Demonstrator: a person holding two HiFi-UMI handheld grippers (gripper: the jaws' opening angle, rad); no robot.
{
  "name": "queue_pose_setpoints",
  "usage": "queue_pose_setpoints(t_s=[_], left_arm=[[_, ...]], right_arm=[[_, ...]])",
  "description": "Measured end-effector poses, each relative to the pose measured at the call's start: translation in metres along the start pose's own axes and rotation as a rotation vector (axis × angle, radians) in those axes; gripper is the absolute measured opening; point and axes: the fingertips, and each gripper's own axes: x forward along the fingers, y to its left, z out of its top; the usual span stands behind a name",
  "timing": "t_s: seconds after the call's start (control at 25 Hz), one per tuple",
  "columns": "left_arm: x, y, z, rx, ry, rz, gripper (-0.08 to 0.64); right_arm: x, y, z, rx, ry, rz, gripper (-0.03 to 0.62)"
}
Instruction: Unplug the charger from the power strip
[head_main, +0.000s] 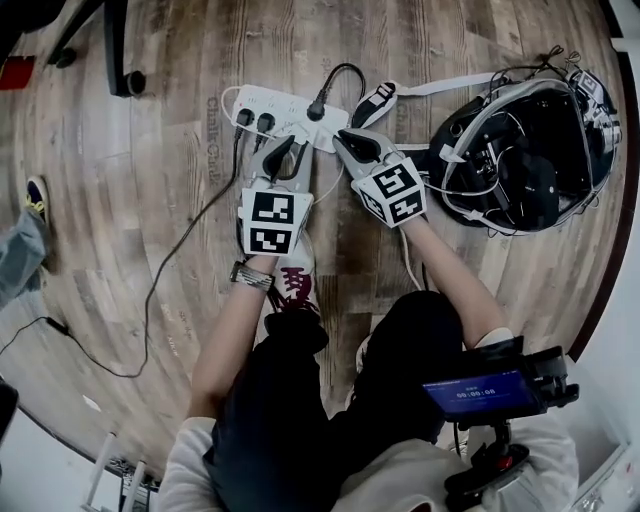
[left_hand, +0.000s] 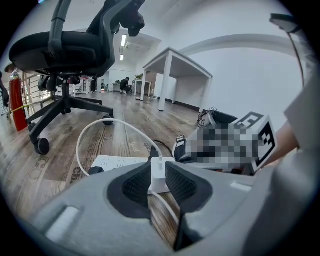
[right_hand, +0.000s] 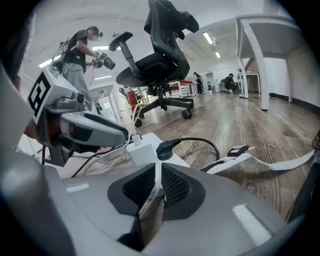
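Left gripper view: charger (left_hand: 159, 181) (plugged in) stands between left gripper's (left_hand: 159, 168) parted jaws.

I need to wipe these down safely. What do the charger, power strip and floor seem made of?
Charger: seemingly hard white plastic, smooth, slightly glossy, with rounded moulded edges.
Power strip: likely similar white plastic, flat and matte-looking.
Floor: wood-grain planks with visible seams, low sheen; solid wood or laminate cannot be told.

Wood floor (head_main: 150, 170), white power strip (head_main: 283, 106), black cable (head_main: 150, 292), wheeled office chair (left_hand: 65, 55)
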Motion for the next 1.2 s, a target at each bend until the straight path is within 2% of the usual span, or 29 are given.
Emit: queue_pose_setpoints(t_s=[0.36, 0.6, 0.72, 0.76, 0.88, 1.2], left_arm=[[0.012, -0.001, -0.007, 0.008, 0.017, -0.011, 0.087], [0.012, 0.001, -0.006, 0.017, 0.003, 0.020, 0.107], [0.012, 0.000, -0.007, 0.011, 0.000, 0.007, 0.110], [0.013, -0.002, -0.007, 0.011, 0.002, -0.004, 0.139], [0.018, -0.008, -0.010, 0.021, 0.023, -0.024, 0.156], [0.033, -0.004, -0.018, 0.036, 0.092, -0.010, 0.156]], right_arm=[[0.009, 0.001, -0.006, -0.001, 0.051, 0.005, 0.055], [0.011, 0.001, -0.008, -0.006, 0.069, 0.004, 0.055], [0.013, 0.001, -0.010, -0.007, 0.089, 0.006, 0.055], [0.013, 0.001, -0.011, -0.007, 0.095, 0.008, 0.055], [0.016, 0.001, -0.014, -0.010, 0.114, 0.013, 0.055], [0.018, 0.000, -0.015, -0.004, 0.149, 0.009, 0.045]])
